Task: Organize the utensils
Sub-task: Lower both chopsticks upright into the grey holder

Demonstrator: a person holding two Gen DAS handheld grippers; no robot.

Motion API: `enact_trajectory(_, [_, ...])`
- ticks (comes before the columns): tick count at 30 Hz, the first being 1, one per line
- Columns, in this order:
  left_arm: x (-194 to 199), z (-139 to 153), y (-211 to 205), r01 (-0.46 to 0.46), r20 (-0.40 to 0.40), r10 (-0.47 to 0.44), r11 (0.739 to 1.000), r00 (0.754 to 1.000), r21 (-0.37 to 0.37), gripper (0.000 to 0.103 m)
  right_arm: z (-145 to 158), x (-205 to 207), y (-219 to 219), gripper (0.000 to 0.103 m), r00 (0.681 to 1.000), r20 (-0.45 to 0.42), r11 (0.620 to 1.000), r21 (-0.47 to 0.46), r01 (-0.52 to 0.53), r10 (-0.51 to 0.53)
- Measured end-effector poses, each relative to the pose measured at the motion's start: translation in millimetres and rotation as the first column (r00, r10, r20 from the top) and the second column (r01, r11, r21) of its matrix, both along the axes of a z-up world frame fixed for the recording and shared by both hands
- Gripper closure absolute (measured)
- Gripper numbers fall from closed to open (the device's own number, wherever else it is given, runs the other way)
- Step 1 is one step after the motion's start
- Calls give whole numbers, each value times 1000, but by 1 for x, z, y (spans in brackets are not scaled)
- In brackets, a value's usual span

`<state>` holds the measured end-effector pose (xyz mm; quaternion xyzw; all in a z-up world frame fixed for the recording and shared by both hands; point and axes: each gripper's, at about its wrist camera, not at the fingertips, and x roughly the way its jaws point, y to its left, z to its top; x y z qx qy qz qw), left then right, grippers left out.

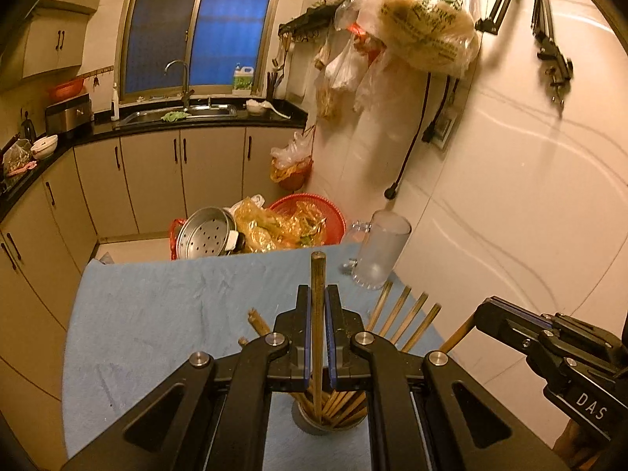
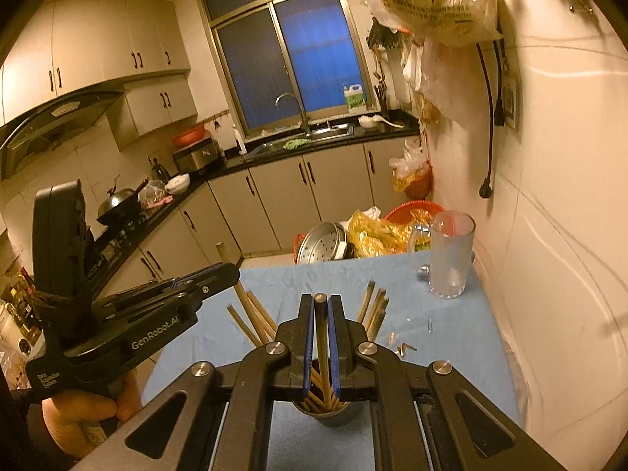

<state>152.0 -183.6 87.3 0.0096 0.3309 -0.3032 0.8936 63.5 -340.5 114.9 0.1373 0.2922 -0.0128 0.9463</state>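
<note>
Left gripper (image 1: pixel 318 306) clenched on one chopstick (image 1: pixel 317 274), its lower end in the metal cup (image 2: pixel 327 416) on the blue cloth (image 1: pixel 157 314). Right gripper (image 2: pixel 321 314) grasps another chopstick (image 2: pixel 322 333) over the same cup.
</note>
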Motion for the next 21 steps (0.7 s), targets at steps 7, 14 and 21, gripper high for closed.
enact_trajectory(7, [-5,-23,-3,5,-16,-4,998,1000,57,96,-19,2,0,95,999,-45,1000,9,1,-1])
enact_trajectory(14, [-12,-36,-5,10,-35,-7,997,999,83,96,-33,3,2,94,997,-81,1000,11,-3,4])
enact_trajectory(21, [-15,-39,-4,4,-45,0,996,999,91,96,-41,-1,0,92,995,-98,1000,24,8,-6])
